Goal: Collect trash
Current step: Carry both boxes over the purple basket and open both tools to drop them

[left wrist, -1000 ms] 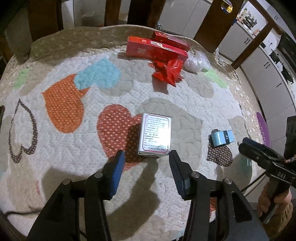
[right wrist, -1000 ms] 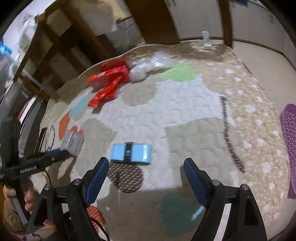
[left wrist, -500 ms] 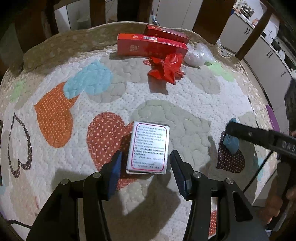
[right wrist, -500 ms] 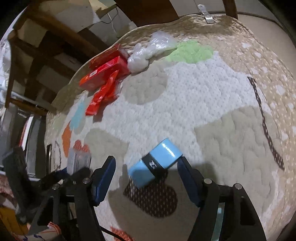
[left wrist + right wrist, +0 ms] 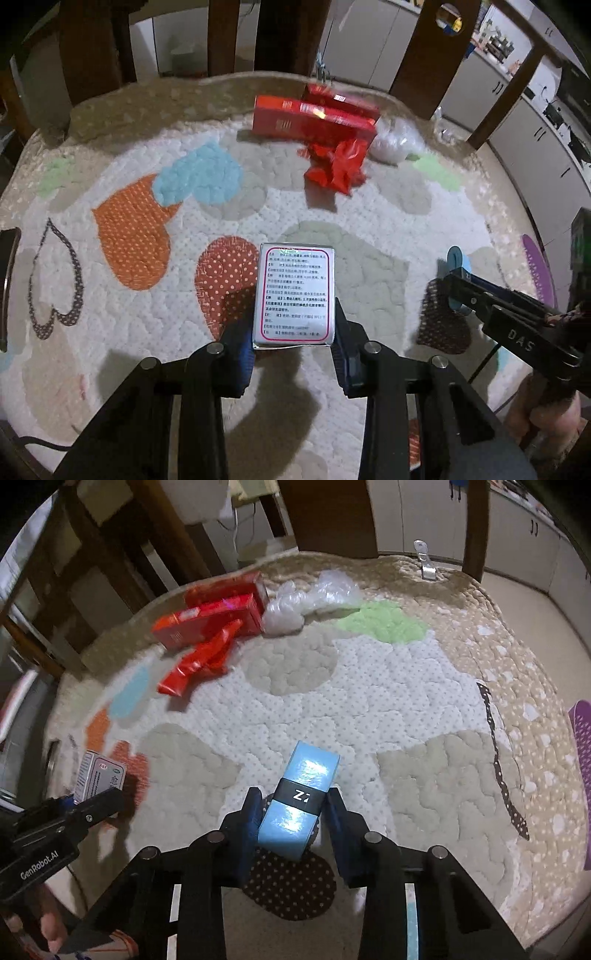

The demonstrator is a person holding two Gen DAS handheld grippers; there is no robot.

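A: On the quilted table (image 5: 110, 354), L gripper (image 5: 294, 325) is closing on the white box (image 5: 295, 291), pads at both sides.
B: R gripper (image 5: 292, 812)?
A: Closing too, pinching the blue box (image 5: 301, 797). Grab step; next I'd say lift both, carry to a bin, none in view.

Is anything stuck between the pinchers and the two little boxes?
No, nothing visible is in the way. The left gripper is closing right on the white box, and the right gripper is closing right on the blue box. The red boxes lie far off.
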